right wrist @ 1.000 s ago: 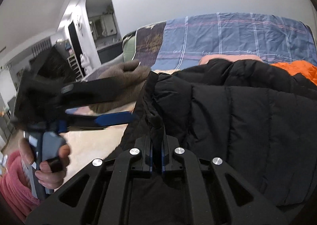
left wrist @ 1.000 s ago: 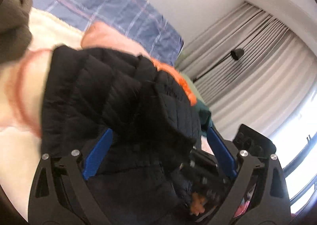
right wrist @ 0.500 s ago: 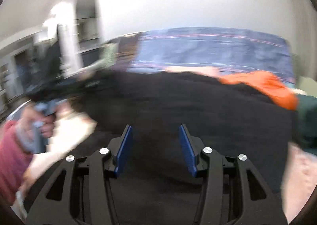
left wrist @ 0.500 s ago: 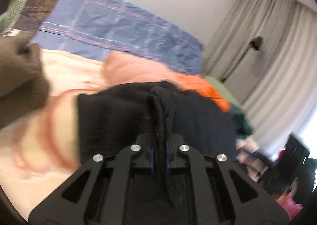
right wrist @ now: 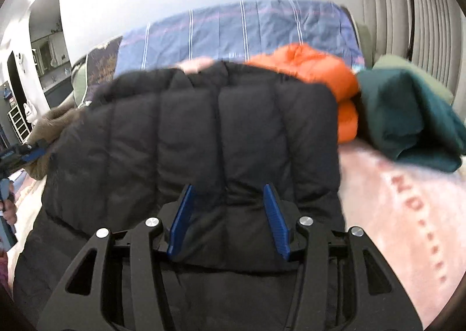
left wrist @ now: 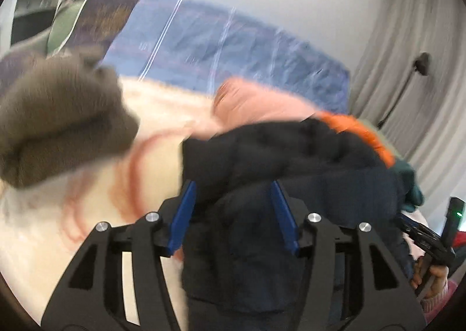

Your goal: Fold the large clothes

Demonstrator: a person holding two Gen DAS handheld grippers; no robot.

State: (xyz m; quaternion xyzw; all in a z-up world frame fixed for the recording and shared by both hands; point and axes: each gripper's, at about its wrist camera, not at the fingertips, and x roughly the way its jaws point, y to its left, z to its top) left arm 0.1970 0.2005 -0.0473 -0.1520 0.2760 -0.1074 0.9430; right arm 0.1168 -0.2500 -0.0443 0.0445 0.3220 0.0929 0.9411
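A black quilted puffer jacket (right wrist: 204, 133) lies folded on the bed, its upper layer laid over the lower part. It also shows in the left wrist view (left wrist: 291, 162). My right gripper (right wrist: 228, 220) is open, its blue pads (right wrist: 180, 220) low over the jacket's near fold, holding nothing. My left gripper (left wrist: 234, 214) is open at the jacket's left edge, blue pads (left wrist: 183, 214) apart, jacket fabric lying between them but not pinched. The left view is motion-blurred.
On the bed lie an orange puffer (right wrist: 317, 74), a teal folded garment (right wrist: 407, 115), a pink garment (left wrist: 256, 109) and a brown fleece (left wrist: 58, 118). A cream blanket (left wrist: 87, 214) covers the bed; a blue plaid cover (right wrist: 247, 31) is behind. Curtains (left wrist: 407, 69) hang at right.
Both grippers have let go of the jacket: the right opened first, then the left. The jacket's folded layer now rests flat on the bed and the left gripper has pulled back.
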